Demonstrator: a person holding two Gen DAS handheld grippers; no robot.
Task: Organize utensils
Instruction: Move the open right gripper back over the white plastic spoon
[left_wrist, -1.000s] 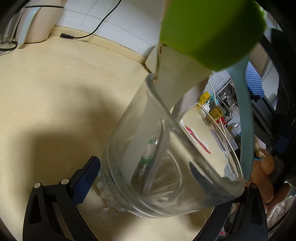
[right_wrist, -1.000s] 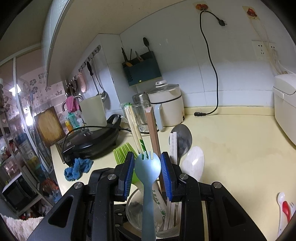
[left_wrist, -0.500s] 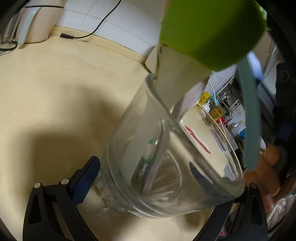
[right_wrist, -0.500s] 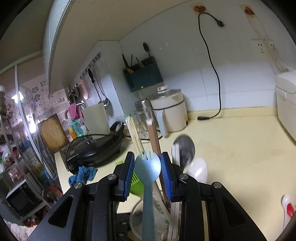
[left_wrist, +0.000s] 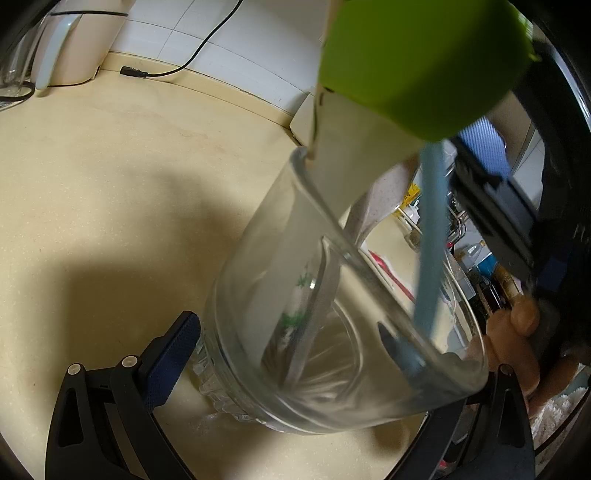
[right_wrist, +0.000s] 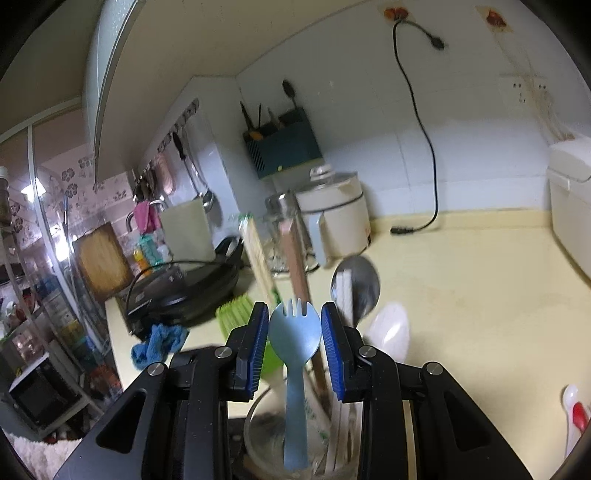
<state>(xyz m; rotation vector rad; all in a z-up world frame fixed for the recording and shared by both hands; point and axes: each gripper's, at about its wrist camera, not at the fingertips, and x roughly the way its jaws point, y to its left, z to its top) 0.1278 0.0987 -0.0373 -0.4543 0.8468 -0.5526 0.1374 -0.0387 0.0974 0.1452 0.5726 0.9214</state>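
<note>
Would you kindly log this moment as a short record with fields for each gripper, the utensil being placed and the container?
right gripper: blue pads closed on the head of the light blue plastic spork
spork position: handle pointing down into the clear glass jar
left gripper: clamped around the jar near its base, on the cream countertop
jar contents: metal spoon, white plastic spoon, wrapped chopsticks
outside the jar: red and white spoon lying on the countertop
</note>
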